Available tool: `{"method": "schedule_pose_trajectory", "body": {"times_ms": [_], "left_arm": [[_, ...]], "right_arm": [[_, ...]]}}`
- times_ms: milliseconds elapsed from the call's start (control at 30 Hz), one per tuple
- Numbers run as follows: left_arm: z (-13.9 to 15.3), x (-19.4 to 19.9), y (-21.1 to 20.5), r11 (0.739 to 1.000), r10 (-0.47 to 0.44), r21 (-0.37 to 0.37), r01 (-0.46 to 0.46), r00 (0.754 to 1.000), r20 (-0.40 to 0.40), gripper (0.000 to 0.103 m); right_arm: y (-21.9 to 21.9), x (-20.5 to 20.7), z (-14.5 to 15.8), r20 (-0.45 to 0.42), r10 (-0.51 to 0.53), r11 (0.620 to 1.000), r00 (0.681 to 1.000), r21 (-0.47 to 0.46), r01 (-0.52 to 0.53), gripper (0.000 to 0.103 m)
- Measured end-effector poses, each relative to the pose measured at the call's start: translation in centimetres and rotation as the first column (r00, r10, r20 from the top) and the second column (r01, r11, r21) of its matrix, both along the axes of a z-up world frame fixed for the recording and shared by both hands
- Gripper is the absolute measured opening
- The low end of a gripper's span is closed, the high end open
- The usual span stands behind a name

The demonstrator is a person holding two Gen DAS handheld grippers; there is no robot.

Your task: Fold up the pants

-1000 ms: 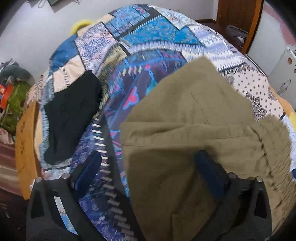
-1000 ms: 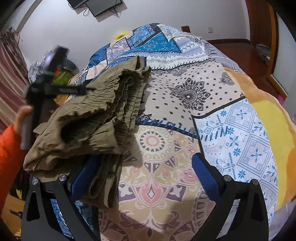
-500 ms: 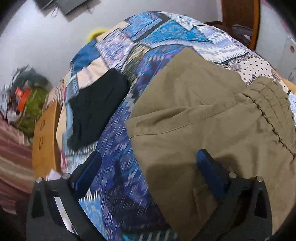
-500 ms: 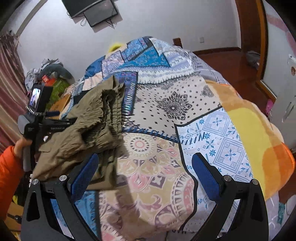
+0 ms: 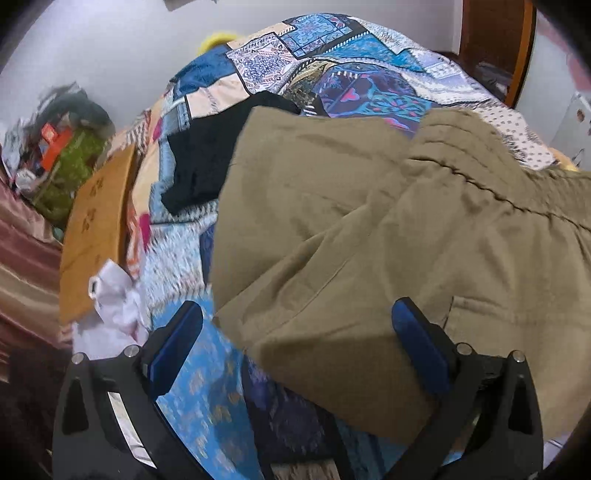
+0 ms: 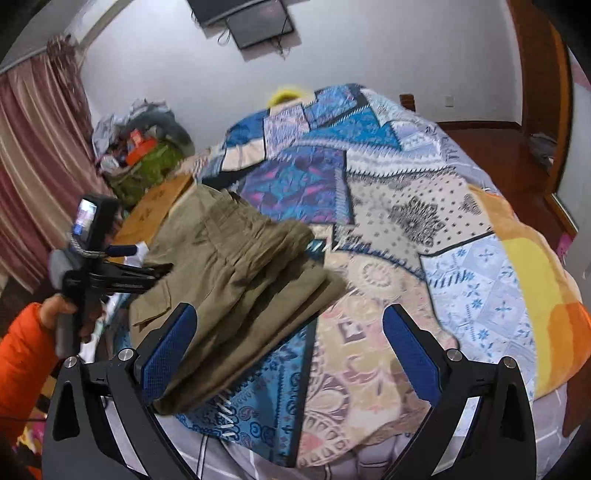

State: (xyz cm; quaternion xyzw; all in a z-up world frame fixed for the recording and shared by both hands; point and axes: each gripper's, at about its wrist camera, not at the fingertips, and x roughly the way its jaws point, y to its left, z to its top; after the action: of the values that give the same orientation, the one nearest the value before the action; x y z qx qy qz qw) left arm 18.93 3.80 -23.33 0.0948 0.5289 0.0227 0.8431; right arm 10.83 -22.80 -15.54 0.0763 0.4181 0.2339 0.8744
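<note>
From your left wrist camera, your left gripper [image 5: 295, 328] stands wide open with nothing clamped; the folded khaki pants [image 5: 388, 221] lie on the patchwork quilt [image 5: 332, 66] straight ahead of it, their near corner reaching in between the blue pads [image 5: 177, 343], and you cannot tell whether the right-hand pad touches the cloth or only sits in front of it. Beyond the pants and to the left of the tongs lies a black garment [image 5: 207, 155], partly covered by the khaki fabric. Further left, off the quilt's edge, there is a brown cardboard box [image 5: 96, 225] with crumpled white cloth [image 5: 114, 306] beside it; what is in the box does not show. From your right wrist camera, your right gripper [image 6: 288, 339] is likewise spread wide and empty, held above the quilt [image 6: 461, 258], with the pants [image 6: 229, 280] ahead and left, their lower edge passing behind the left pad. Only this view shows your left hand [image 6: 70, 314] in an orange sleeve holding the other gripper [image 6: 142, 264] at the far-left side of the pants, a wall-mounted screen [image 6: 255, 18], and a heap of clutter [image 6: 144, 147] by the curtain [image 6: 33, 155].
</note>
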Motion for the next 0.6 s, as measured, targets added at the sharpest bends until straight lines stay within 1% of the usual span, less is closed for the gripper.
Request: {"method": "schedule_pose_trajectory", "body": {"times_ms": [67, 133, 233, 267, 333, 367, 433, 500, 533, 600], "left_arm": [[0.2, -1.5, -0.3, 0.999, -0.020, -0.048, 0.020, 1.000, 0.001, 0.103], [0.4, -2.6, -1.2, 0.997, -0.054, -0.061, 0.055, 0.999, 0.004, 0.103], [0.8, -3.5, -2.8, 0.996, -0.086, -0.021, 0.086, 0.996, 0.017, 0.103], [0.8, -3.5, -3.2, 0.996, -0.087, -0.010, 0.087, 0.996, 0.019, 0.103], [0.9, -3.1, -3.6, 0.996, -0.086, -0.019, 0.086, 0.996, 0.020, 0.103], [0.8, -2.9, -3.7, 0.996, -0.080, -0.041, 0.081, 0.997, 0.018, 0.103], [0.6, -2.1, -3.9, 0.992, -0.078, -0.100, 0.079, 0.997, 0.012, 0.103], [0.2, -1.4, -4.5, 0.987, -0.085, -0.134, 0.085, 0.996, 0.008, 0.103], [0.2, -1.1, -4.8, 0.986, -0.089, -0.140, 0.089, 0.996, 0.009, 0.103], [0.5, -0.7, -5.4, 0.987, -0.104, -0.121, 0.105, 0.994, 0.020, 0.103]], "right_arm": [[1.1, 0.4, -1.3, -0.039, 0.024, 1.000, 0.999, -0.013, -0.024, 0.100], [1.5, 0.6, -2.2, -0.064, 0.031, 0.999, 0.997, -0.026, -0.032, 0.099], [1.8, 1.9, -3.5, -0.041, -0.029, 0.989, 0.999, -0.145, 0.022, 0.098], [1.6, 2.5, -3.9, -0.045, -0.043, 0.986, 0.998, -0.161, 0.035, 0.098], [0.9, 4.0, -4.4, -0.080, -0.044, 0.991, 0.996, -0.129, 0.034, 0.098], [0.6, 4.5, -4.5, -0.086, -0.049, 0.991, 0.995, -0.126, 0.038, 0.098], [0.5, 5.3, -4.4, -0.054, -0.066, 0.985, 0.996, -0.166, 0.056, 0.098], [0.5, 6.3, -4.1, -0.017, -0.087, 0.970, 0.996, -0.229, 0.081, 0.098], [0.5, 6.7, -3.9, -0.012, -0.096, 0.964, 0.995, -0.249, 0.090, 0.098], [0.3, 7.4, -3.5, -0.013, -0.106, 0.960, 0.994, -0.261, 0.099, 0.096]]}}
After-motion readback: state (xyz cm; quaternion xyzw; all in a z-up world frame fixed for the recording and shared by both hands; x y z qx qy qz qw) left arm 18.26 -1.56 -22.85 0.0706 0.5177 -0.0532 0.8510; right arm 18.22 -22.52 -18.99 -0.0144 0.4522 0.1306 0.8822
